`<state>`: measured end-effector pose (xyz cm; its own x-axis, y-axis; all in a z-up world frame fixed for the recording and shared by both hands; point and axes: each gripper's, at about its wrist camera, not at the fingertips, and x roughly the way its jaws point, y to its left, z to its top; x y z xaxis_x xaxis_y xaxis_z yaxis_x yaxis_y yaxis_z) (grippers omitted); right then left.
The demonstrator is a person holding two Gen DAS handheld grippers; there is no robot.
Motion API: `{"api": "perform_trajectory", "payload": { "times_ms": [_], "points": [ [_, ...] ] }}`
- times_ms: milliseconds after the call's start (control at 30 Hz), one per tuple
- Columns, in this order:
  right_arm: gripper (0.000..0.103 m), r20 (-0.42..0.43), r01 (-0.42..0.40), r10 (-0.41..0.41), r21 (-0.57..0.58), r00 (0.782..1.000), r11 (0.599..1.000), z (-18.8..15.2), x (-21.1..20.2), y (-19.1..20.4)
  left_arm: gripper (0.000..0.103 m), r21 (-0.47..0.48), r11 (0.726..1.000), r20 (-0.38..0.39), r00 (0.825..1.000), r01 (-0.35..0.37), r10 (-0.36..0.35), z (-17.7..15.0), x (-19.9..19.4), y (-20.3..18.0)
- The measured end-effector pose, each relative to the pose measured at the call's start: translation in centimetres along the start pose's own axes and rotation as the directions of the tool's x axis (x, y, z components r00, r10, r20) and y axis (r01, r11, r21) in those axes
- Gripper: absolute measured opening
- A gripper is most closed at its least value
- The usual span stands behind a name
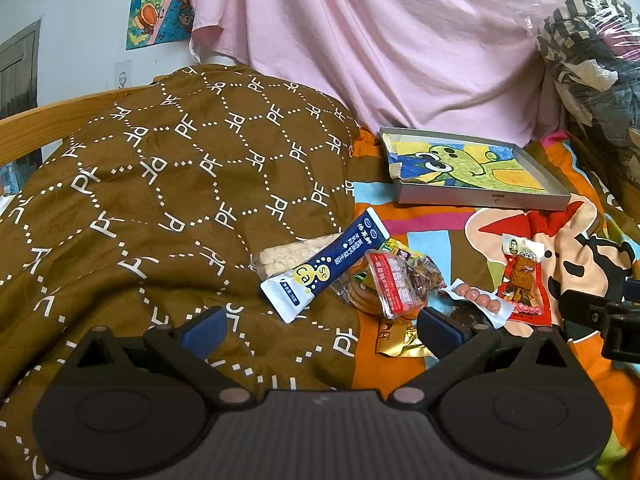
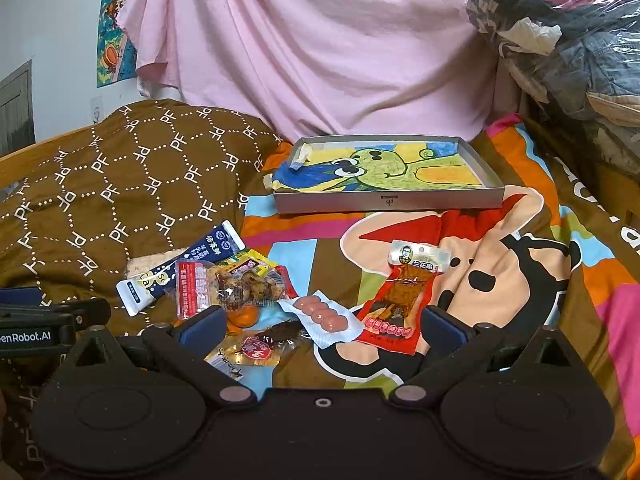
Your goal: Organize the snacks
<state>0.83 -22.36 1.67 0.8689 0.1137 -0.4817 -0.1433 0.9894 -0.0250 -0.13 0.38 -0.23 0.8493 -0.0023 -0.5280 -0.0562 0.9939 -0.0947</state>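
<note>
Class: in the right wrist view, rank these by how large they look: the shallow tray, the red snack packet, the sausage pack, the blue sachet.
1. Shallow tray, though farthest away.
2. Red snack packet.
3. Blue sachet, partly covered, so unsure against the sausage pack, which lies nearer.

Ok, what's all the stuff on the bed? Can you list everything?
tray: 1, grey, drawing inside, far side of bed
blue sachet: 1, navy and white, on pile's left
red packet: 1, red, alone on the right
sausage pack: 1, pink sausages, middle
gold packet: 1, gold, nearest
mixed snacks: several, piled together
brown quilt: 1, left
pink sheet: 1, hanging behind
left fingers: open
right fingers: open
</note>
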Motion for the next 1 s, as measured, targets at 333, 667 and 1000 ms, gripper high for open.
{"api": "perform_trajectory", "payload": {
  "times_ms": [333, 667, 1000],
  "points": [
    [0.102, -0.006, -0.001, 0.001, -0.003, 1.000, 1.000, -0.2, 0.3, 0.3, 0.103, -0.005, 1.000, -0.022, 1.000, -0.013, 0.013, 0.1, 0.5, 0.0],
    [0.102, 0.001, 0.026, -0.026, -0.078, 1.000, 0.997, 0.1, 2.1, 0.4, 0.103, 0.055, 0.998, -0.057, 0.998, 0.004, -0.001, 2.3, 1.6, -0.6],
    [0.102, -0.034, -0.095, 0.091, -0.173, 0.995, 0.980, 1.2, 6.5, -1.7, 0.103, 0.250, 0.964, -0.050, 0.995, 0.093, -0.083, 5.8, 4.8, -4.1]
  ]
}}
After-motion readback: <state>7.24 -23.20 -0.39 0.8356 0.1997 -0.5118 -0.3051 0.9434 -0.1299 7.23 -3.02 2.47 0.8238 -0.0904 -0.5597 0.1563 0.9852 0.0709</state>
